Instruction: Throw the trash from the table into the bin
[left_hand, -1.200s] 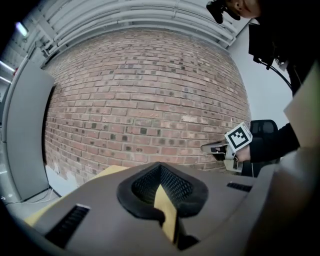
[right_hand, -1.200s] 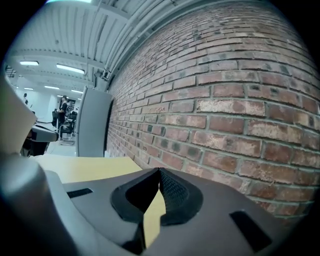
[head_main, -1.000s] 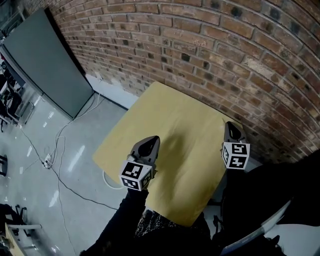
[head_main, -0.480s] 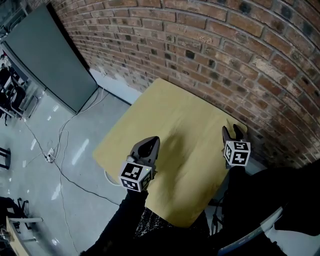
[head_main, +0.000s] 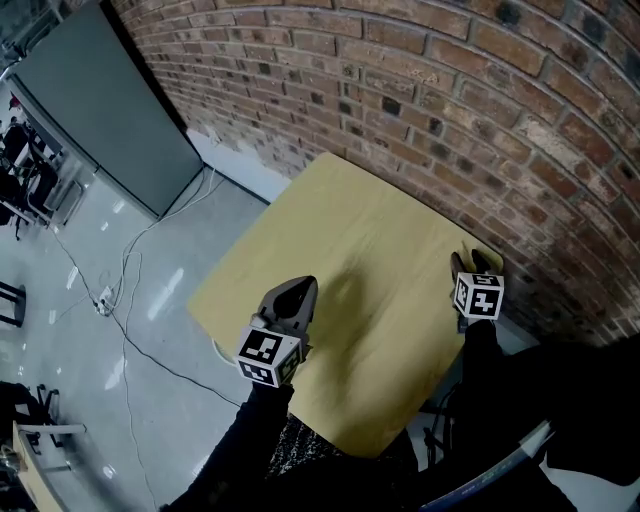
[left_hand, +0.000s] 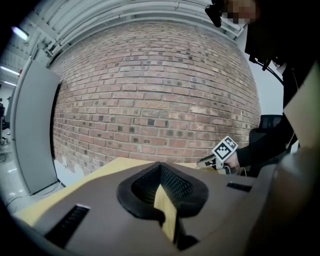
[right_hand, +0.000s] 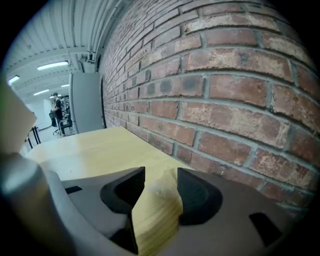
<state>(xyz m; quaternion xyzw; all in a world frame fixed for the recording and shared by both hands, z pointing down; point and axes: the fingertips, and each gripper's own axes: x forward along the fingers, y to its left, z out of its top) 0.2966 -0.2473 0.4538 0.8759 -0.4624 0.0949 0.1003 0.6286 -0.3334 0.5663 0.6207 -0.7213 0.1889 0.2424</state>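
Right tongs (right_hand: 160, 176) just opening; table (right_hand: 100, 145) between

each gripper is a smooth grey shell with two jaws lined by black ribbed pads (left_hand: 136, 194). narrow dark slots (left_hand: 70, 225) are cut into the casing at 8 and 4 o'clock of the pads. the left gripper (head_main: 296, 291) ends at 6 o'clock in a white left cube (head_main: 267, 356) printed with black square markers. the right gripper (head_main: 470, 262) bears a matching right cube (head_main: 479, 296). the left sleeve (head_main: 240, 440) and right sleeve (head_main: 495, 365) are black. a speckled black-and-white knit (head_main: 305, 445) shows at 3 o'clock of the left sleeve.
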